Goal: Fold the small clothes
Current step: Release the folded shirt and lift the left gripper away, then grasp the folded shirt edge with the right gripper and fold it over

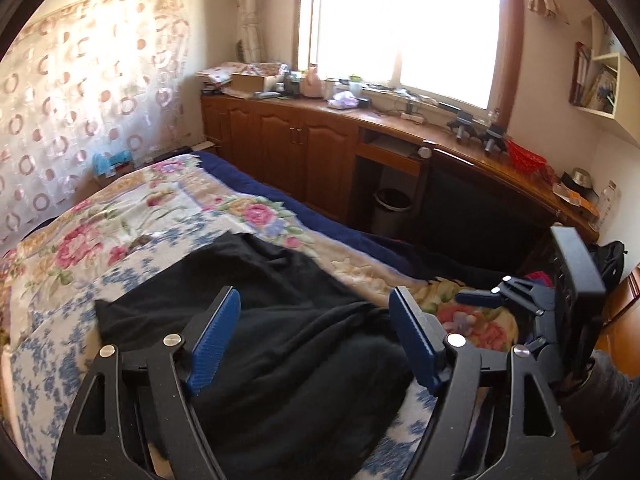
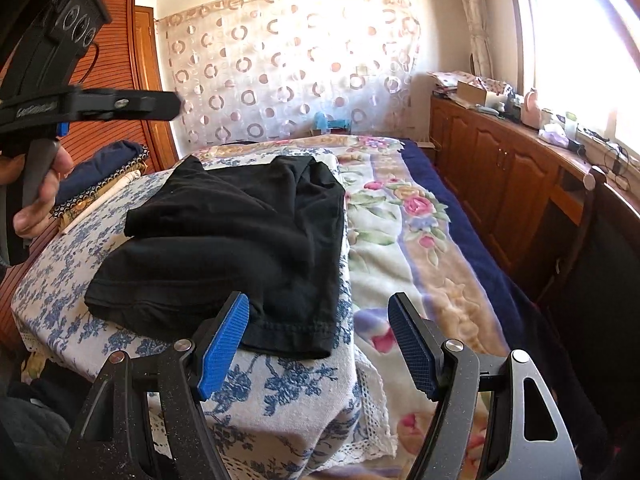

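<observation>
A black garment (image 2: 236, 236) lies rumpled and partly folded over itself on a white cloth with blue flowers (image 2: 60, 304) that covers a raised surface on the bed. It also shows in the left wrist view (image 1: 280, 340). My left gripper (image 1: 316, 336) is open and empty, low over the garment. My right gripper (image 2: 320, 340) is open and empty, at the garment's near hem corner. The right gripper also shows at the right of the left wrist view (image 1: 480, 298), and the left gripper at the upper left of the right wrist view (image 2: 168, 104).
A floral blanket (image 2: 400, 240) over a dark blue cover (image 2: 460, 216) lies on the bed. Folded fabrics (image 2: 100, 176) sit at the left by a wooden wardrobe (image 2: 120, 80). Wooden cabinets (image 1: 288, 148) with a cluttered top run under the window. A bin (image 1: 390, 210) stands below the desk.
</observation>
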`<state>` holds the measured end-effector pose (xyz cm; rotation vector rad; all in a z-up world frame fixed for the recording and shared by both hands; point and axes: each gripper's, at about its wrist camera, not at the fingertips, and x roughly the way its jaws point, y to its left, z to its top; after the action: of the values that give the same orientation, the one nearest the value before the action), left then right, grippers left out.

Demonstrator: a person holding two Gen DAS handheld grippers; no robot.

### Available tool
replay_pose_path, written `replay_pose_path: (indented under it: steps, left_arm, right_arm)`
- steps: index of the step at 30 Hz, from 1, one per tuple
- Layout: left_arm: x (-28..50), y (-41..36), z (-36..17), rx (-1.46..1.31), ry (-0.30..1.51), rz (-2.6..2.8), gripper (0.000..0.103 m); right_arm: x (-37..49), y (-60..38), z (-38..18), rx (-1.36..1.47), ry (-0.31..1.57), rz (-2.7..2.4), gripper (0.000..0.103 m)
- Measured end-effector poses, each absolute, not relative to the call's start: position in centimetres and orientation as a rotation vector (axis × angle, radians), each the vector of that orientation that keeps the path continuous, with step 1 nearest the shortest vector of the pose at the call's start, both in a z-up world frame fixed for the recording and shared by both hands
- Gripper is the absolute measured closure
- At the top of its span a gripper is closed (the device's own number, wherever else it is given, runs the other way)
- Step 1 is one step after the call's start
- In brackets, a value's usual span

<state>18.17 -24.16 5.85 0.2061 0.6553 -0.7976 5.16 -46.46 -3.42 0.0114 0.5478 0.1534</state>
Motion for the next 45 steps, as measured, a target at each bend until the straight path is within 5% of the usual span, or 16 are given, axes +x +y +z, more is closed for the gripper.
replay_pose_path:
  steps: [23, 40, 42, 44, 45]
  left_arm:
    - [22.1, -6.3, -2.7, 0.130, 0.780, -0.496, 0.025]
    - [21.7, -1.7, -3.1, 0.086, 0.731, -0.521, 0.025]
    - [21.9, -1.6, -3.4, 0.078, 0.736, -0.529, 0.025]
    - [22.1, -1.7, -3.8, 0.074, 0.745, -0.537, 0.025]
    - [22.2, -1.7, -4.0, 0.072, 0.750, -0.537, 0.025]
  right_arm:
    - [15.9, -36.8, -1.4, -0.107, 0.604, 0.356, 0.029]
    - [23.9, -25.8, -3.1, -0.338, 0.744, 0.592, 0.029]
    - [24.4, -25.4, -3.5, -0.378, 0.756, 0.577, 0.038]
    - [24.7, -24.5, -3.8, -0.411, 0.765, 0.568, 0.074]
    - [24.8, -24.4, -3.8, -0.412, 0.772, 0.575, 0.083]
